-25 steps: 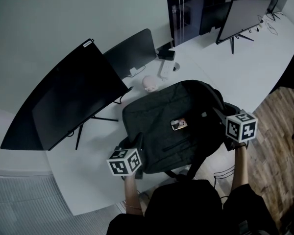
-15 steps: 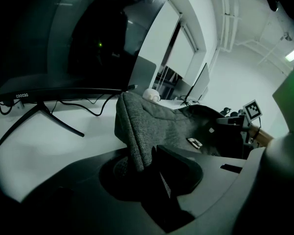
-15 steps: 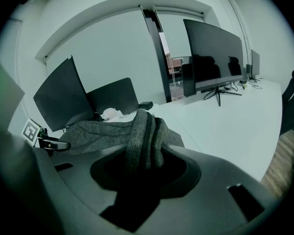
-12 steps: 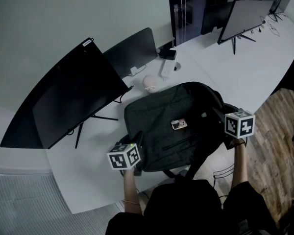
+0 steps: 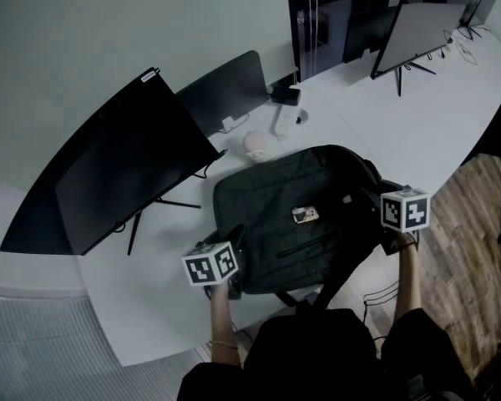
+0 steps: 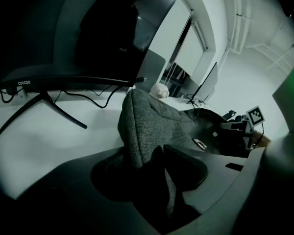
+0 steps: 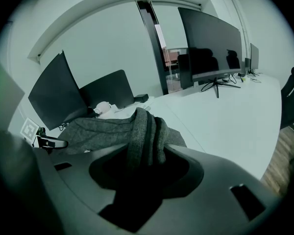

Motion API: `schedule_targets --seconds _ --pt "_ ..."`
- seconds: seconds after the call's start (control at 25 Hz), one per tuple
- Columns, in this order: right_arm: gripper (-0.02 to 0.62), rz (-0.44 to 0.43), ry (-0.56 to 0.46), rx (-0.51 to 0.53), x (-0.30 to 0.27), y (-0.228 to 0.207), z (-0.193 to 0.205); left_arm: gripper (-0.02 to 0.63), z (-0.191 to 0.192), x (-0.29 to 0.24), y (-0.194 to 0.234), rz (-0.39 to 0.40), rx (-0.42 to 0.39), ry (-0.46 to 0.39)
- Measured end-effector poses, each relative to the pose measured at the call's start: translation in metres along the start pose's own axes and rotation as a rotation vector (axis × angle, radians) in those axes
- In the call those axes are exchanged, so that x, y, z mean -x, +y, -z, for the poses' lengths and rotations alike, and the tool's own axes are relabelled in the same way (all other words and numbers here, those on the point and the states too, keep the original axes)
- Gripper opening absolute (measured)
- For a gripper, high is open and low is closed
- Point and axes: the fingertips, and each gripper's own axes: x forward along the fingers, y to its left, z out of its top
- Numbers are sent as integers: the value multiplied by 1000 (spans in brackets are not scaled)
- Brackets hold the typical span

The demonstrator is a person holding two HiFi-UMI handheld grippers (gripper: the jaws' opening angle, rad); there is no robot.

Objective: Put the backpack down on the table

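A: Left side?
B: Left gripper [image 6: 154,168]: jaws opening, with a fold of the grey backpack [image 5: 292,215] standing loose between them.
A: Bag position?
B: Flat on the white table [image 5: 426,115], just right of the big monitor [image 5: 117,170].
A: Right gripper [image 7: 142,155]?
B: Jaws also opening. A thick fold is bunched between them, touching the pads.

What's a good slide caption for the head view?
Dark backpack lying on the white table beside a monitor, left gripper and right gripper at its ends, jaws opening with fabric between them.
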Motion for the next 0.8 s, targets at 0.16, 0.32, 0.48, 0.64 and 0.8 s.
schedule_targets --seconds 0.16,0.32,0.48,0.64,0.8 --pt "156 4 21 -2 -4 -2 4 190 1 -3 3 -17 3 8" --pt "188 39 37 19 -5 -7 8 205 2 -4 4 -31 5 11" --pt "218 62 58 49 -6 -10 13 213 2 -5 6 -39 4 11" --pt "238 96 33 52 -3 -17 12 250 0 -3 8 -69 -8 4" --pt "238 88 1 40 5 -15 8 242 -8 7 12 -114 -49 -45"
